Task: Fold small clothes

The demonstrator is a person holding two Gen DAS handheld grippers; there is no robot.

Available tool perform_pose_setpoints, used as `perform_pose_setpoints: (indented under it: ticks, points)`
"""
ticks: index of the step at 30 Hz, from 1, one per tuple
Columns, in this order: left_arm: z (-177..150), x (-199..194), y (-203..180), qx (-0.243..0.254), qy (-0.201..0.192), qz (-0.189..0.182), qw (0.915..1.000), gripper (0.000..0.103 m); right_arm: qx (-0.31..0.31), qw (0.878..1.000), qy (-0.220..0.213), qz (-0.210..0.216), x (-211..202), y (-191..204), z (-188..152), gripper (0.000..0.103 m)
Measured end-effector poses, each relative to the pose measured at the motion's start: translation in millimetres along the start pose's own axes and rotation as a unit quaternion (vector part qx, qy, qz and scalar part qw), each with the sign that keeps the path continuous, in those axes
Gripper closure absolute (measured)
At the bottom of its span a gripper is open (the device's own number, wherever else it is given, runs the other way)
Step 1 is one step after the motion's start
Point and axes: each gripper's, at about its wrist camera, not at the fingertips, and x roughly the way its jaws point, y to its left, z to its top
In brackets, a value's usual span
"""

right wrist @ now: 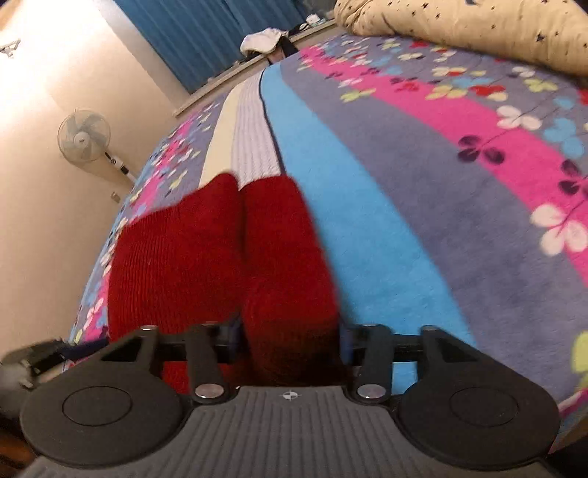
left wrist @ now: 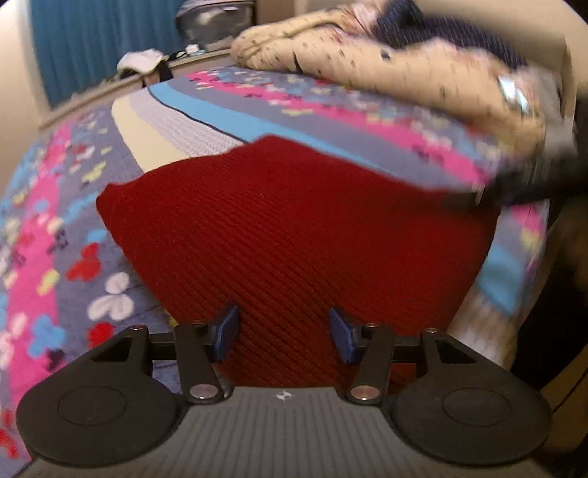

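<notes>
Both tools over a red knit garment (left wrist: 294,228) on the bed (right wrist: 422,191).
Left tool (left wrist: 284,332) jaws apart, gripping nothing; right tool (right wrist: 290,340) jaws apart, fold between.

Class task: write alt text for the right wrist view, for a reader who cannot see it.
A red knitted garment, folded into two side-by-side lobes, lies on a bed's floral blanket, and the right hand-held gripper has one lobe between its parted blue pads. A standing fan stands by the cream wall at left, blue curtains hang behind, and a star-print duvet sits top right.
</notes>
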Motion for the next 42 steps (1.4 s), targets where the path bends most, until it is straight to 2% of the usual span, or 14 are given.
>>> perform_pose_setpoints:
  ticks: [3, 4, 7, 9, 10, 12, 14, 17, 23, 28, 42]
  points:
    - [0, -2, 1, -0.006, -0.010, -0.002, 0.9999, 0.043, -0.033, 0.999, -0.029, -0.023, -17, 9, 11, 0.051]
    - [0, -4, 3, -0.014, -0.016, -0.003, 0.9998, 0.043, -0.049, 0.998, -0.038, -0.018, -18, 16, 17, 0.051]
    - [4, -20, 9, -0.044, -0.057, -0.021, 0.9972, 0.044, -0.119, 0.992, -0.034, 0.038, -17, 37, 33, 0.051]
    - [7, -23, 14, -0.058, -0.062, -0.036, 0.9957, 0.045, -0.177, 0.981, 0.011, 0.082, -4, 51, 31, 0.053]
    - [9, -17, 13, -0.058, -0.040, -0.033, 0.9970, 0.048, -0.194, 0.977, 0.042, 0.074, 13, 51, 28, 0.054]
    - [7, 0, 3, -0.028, 0.002, 0.003, 0.9996, 0.048, -0.210, 0.973, 0.098, -0.010, 50, 40, 18, 0.060]
    - [8, 0, -2, -0.015, -0.003, 0.009, 0.9998, 0.047, -0.192, 0.974, 0.117, -0.003, 66, 26, 12, 0.059]
    - [8, 0, 3, -0.037, -0.003, 0.008, 0.9993, 0.046, -0.178, 0.979, 0.097, 0.009, 59, 28, 18, 0.058]
    - [7, 0, 6, -0.031, -0.005, 0.005, 0.9995, 0.046, -0.170, 0.982, 0.079, 0.021, 59, 23, 17, 0.057]
    - [5, -3, 1, -0.032, -0.004, 0.003, 0.9995, 0.046, -0.193, 0.979, 0.070, 0.016, 60, 28, 13, 0.056]
    - [5, -3, 3, -0.030, -0.003, 0.002, 0.9995, 0.046, -0.195, 0.978, 0.069, 0.013, 60, 29, 14, 0.055]
